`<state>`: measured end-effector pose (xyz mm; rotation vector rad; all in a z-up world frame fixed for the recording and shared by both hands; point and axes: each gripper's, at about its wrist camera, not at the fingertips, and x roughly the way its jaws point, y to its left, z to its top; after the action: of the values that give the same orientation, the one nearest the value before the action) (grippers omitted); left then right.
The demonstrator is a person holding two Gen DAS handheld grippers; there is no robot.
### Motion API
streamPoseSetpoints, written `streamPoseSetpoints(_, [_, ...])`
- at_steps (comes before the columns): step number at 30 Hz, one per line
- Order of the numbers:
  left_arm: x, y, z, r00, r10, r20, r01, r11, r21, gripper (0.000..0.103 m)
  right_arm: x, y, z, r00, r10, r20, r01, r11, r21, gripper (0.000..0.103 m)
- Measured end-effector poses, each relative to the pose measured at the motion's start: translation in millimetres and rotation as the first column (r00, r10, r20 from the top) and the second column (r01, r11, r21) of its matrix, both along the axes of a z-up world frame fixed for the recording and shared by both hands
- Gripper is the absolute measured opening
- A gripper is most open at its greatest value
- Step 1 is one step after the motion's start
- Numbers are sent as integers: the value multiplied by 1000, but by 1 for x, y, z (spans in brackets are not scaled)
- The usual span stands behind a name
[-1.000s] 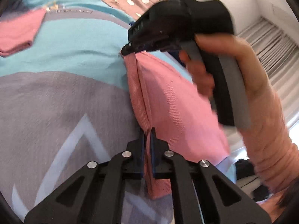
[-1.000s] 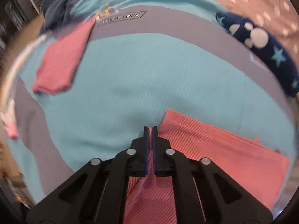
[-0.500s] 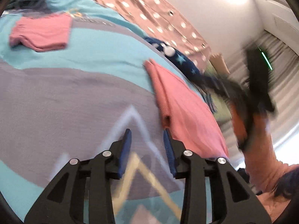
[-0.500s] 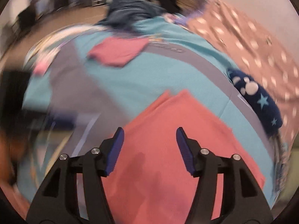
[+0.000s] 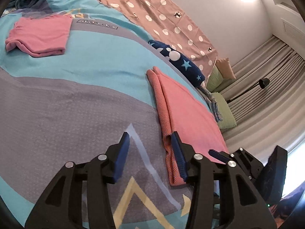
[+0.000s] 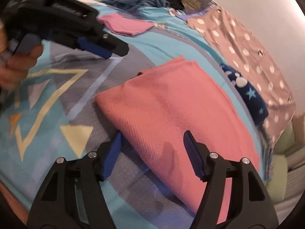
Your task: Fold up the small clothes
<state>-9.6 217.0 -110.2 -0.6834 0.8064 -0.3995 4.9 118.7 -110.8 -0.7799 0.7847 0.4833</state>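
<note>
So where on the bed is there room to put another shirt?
The blanket lies bare between the folded pink shirt and the coral cloth. Beside the navy star cloth and the dotted sheet it is crowded.

Both wrist views look steeply down, close over the bedspread [image 5: 76, 99]. Left faces along, right across, the folded coral garment [image 5: 190, 114] both share.
</note>
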Motion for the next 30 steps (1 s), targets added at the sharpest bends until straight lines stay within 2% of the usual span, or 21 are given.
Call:
streamPoseSetpoints(8, [17, -3, -6, 1000, -14, -11, 13, 999, -44, 47, -5, 22, -10, 993, 26, 118, -22, 999, -31, 64])
streamPoseSetpoints(19, [35, -1, -8, 999, -39, -10, 38, 997, -71, 47, 4, 28, -12, 993, 15, 120, -15, 1000, 1, 63])
streamPoseSetpoints(21, [42, -3, -7, 998, -62, -9, 61, 996, -72, 47, 5, 29, -13, 992, 11, 124, -12, 1000, 6, 63])
streamPoseSetpoints(23, [51, -6, -7, 996, -87, -12, 86, 993, -75, 55, 5, 30, -14, 991, 10, 132, -11, 1000, 6, 62])
streamPoseSetpoints(27, [76, -17, -5, 988, -156, -15, 154, 984, -87, 57, 2, 31, -15, 989, 16, 144, -16, 1000, 1, 60])
streamPoseSetpoints(30, [99, -26, -7, 979, -203, -28, 199, 975, -102, 58, 0, 31, -16, 990, 19, 140, -20, 1000, 6, 55])
